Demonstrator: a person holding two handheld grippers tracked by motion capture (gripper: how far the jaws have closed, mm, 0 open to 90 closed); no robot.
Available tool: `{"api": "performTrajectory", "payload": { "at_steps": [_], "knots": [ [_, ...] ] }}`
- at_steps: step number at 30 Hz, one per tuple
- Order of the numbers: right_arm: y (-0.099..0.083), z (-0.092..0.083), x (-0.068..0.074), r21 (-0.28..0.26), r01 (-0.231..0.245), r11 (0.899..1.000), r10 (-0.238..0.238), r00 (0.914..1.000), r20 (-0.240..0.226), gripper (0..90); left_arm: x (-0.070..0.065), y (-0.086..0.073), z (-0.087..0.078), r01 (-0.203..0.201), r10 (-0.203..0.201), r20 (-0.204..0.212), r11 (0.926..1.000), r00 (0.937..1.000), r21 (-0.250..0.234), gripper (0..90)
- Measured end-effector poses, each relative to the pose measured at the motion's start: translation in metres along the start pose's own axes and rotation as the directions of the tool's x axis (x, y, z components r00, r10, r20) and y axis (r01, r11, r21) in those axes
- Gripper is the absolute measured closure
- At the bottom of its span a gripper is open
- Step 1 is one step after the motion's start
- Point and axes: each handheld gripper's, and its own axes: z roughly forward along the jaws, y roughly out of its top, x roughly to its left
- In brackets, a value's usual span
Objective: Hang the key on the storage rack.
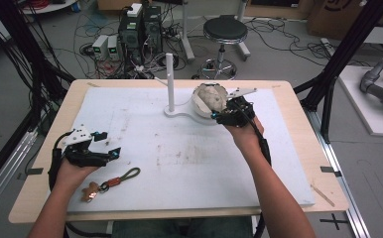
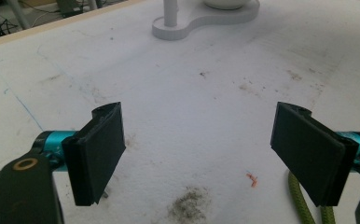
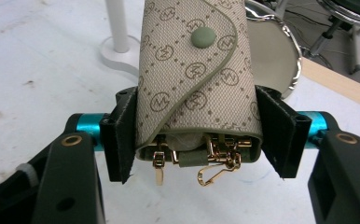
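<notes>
Currently the key pouch (image 3: 194,79) is clamped by the right gripper (image 3: 201,135) above the bowl (image 3: 273,56), not yet released; the left gripper (image 2: 201,154) is held apart, idle.

R gripper (image 1: 230,113) holds beige pouch (image 1: 212,97) by white stand (image 1: 175,106); L gripper (image 1: 96,151) near keychain (image 1: 111,182).

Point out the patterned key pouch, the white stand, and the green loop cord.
patterned key pouch (image 3: 194,74), right gripper view, on the flap below the snap button.
white stand (image 1: 169,82), high view, on the upright post.
green loop cord (image 1: 130,174), high view, on the loop near the table's front.
</notes>
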Motion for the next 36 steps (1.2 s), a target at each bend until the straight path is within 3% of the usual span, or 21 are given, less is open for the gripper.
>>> {"api": "performTrajectory", "payload": {
  "at_steps": [7,25,36],
  "knots": [
    [0.008,0.013,-0.006,0.030,0.020,0.999,-0.021,0.9996,0.019,36.9,0.001,-0.003,-0.006,0.006,-0.006,-0.012,1.0000,0.9999,-0.003,17.6],
    [0.009,0.039,-0.004,0.102,0.055,0.993,-0.057,0.9981,0.021,36.8,0.002,-0.005,-0.012,0.012,-0.012,-0.023,0.9999,0.9997,-0.002,17.6],
    [0.015,0.050,-0.006,0.136,0.048,0.990,-0.053,0.9980,0.034,36.8,0.003,-0.006,-0.011,0.018,-0.018,-0.024,0.9998,0.9995,-0.001,17.6]
  ]
}}
